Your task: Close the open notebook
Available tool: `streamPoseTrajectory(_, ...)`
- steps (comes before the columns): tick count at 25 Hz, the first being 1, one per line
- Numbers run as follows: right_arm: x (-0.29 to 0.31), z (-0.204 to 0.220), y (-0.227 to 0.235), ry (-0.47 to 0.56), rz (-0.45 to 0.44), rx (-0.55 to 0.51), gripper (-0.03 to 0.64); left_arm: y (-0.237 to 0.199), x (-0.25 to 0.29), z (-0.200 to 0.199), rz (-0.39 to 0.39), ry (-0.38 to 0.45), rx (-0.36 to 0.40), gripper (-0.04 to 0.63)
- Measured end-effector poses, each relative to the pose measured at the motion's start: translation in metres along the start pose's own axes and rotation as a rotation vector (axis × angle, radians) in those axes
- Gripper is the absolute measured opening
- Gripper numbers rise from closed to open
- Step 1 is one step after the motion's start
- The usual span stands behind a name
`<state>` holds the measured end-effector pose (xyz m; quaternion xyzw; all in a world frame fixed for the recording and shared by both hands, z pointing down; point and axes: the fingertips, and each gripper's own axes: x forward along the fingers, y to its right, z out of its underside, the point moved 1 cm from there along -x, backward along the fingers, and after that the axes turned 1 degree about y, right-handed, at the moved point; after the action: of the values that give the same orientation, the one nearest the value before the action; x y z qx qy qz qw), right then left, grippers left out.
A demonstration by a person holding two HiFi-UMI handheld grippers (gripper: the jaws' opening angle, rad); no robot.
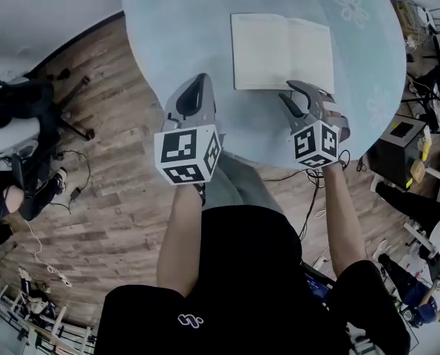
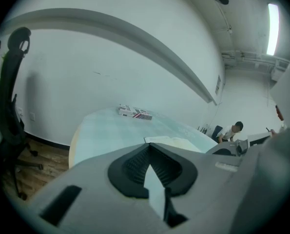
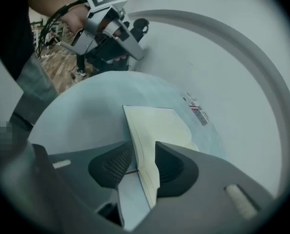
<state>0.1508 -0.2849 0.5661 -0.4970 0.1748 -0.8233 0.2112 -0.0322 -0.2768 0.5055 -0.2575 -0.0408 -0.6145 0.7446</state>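
The open notebook (image 1: 282, 52) lies flat with cream pages on the round pale blue table (image 1: 183, 28); it also shows in the left gripper view (image 2: 171, 141). My right gripper (image 1: 297, 95) is at the book's near edge. In the right gripper view its jaws (image 3: 142, 155) stand open with the edge of the notebook (image 3: 157, 123) between the pads, and a gap shows on the left side. My left gripper (image 1: 196, 87) hovers over the table's near rim, left of the book and apart from it. Its fingertips (image 2: 149, 147) meet with nothing between them.
A small printed box (image 2: 135, 112) lies at the table's far side, also seen in the right gripper view (image 3: 197, 112). A black office chair (image 1: 20, 124) and cables stand on the wood floor at left. A dark box (image 1: 401, 143) sits right of the table. A person (image 2: 232, 130) sits far off.
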Motion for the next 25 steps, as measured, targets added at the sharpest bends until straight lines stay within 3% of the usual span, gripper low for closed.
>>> streamPoseTrajectory(6, 0.021, -0.001, -0.011, -0.081, 0.003, -0.193, 0.161, -0.005, 0.0, 0.005, -0.012, -0.005, -0.021, 0.003)
streamPoseTrajectory(11, 0.03, -0.001, -0.016, -0.12, 0.03, -0.258, 0.16, -0.002, 0.003, 0.008, 0.002, -0.008, -0.022, 0.003)
streamPoseTrajectory(15, 0.037, 0.001, -0.019, -0.143, 0.061, -0.286, 0.112, -0.002, 0.002, 0.011, 0.005, -0.009, -0.029, 0.003)
streamPoseTrajectory(20, 0.039, 0.0, -0.02, -0.145, 0.073, -0.252, 0.089, -0.001, 0.003, 0.012, 0.011, -0.009, -0.031, 0.003)
streamPoseTrajectory(25, 0.037, 0.0, -0.018, -0.108, 0.062, -0.09, 0.075, 0.011, 0.005, 0.013, 0.031, -0.009, -0.043, 0.003)
